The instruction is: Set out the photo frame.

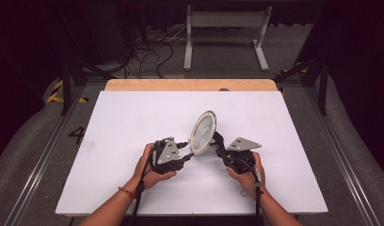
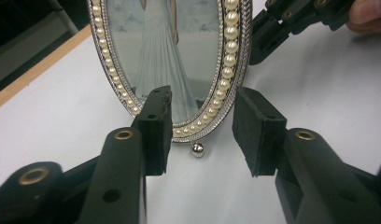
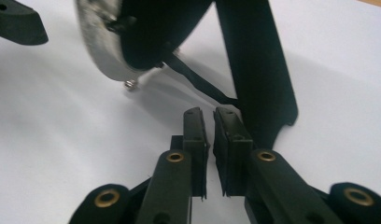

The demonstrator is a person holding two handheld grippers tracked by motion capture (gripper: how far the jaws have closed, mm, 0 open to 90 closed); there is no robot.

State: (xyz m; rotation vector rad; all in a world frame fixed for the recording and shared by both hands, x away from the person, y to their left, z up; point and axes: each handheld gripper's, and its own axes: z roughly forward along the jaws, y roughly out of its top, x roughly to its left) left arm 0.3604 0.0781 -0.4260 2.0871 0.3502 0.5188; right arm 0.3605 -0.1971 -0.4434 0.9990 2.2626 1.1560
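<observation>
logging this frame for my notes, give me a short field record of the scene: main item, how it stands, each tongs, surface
main item: oval picture frame with a pearl rim
pose: upright on the white table, leaning back on its black stand
left tongs: open, jaws either side of the frame's bottom edge, pads not pressing on it
right tongs: a narrow gap between the jaws, nothing in it, just beside the stand behind the frame
hands: one on each tongs

A white rectangular tabletop (image 1: pixel 133 122) with a light wooden far edge (image 1: pixel 190 85) fills the frame's centre. Grey floor (image 1: pixel 218 66) beyond holds tangled black cables (image 1: pixel 150 54) upper left, a white metal stand (image 1: pixel 226 21) top centre.
</observation>
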